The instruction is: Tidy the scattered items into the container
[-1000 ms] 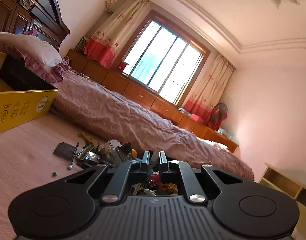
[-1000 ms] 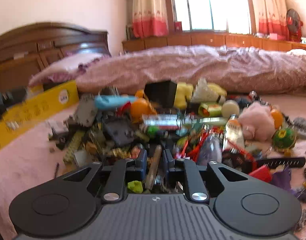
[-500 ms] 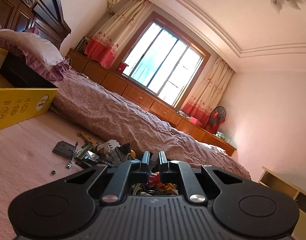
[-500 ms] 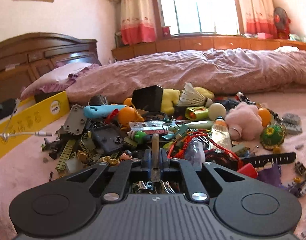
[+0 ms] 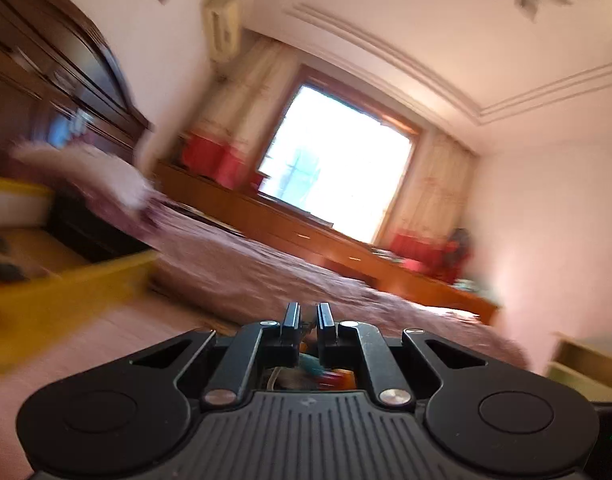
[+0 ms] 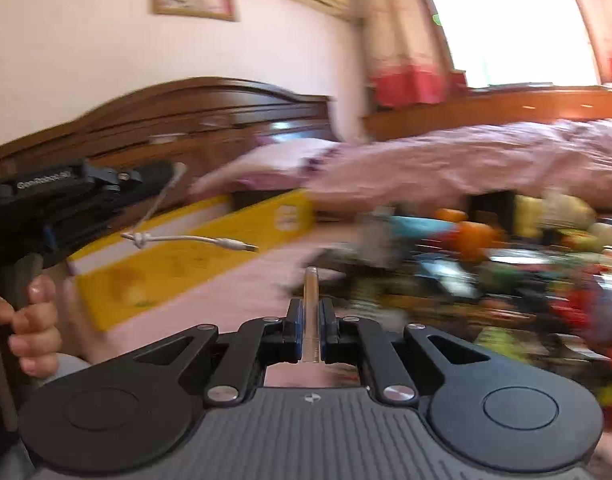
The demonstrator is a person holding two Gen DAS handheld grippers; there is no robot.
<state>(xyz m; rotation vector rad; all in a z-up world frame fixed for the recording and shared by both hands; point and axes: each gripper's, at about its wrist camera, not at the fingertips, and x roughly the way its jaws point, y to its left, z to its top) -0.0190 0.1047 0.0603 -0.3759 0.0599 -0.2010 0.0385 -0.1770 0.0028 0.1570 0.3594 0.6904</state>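
Both tools (image 5: 307, 322) (image 6: 310, 322) clamped shut

Pink bedspread (image 6: 233, 300) under toy heap (image 6: 486, 264), yellow box (image 6: 177, 264)

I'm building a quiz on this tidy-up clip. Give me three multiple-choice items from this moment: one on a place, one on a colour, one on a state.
1. In the right wrist view, where is the container relative to the toy pile?
A left
B right
C behind it

2. What colour is the container?
A blue
B yellow
C green

3. What is the right tool doing?
A standing open, nothing between its pads
B shut on a thin clear stick
C shut on a ball

Answers: 1 A, the box lies left of the clutter. 2 B, its walls are yellow. 3 B, the stick stands clamped between the pads.
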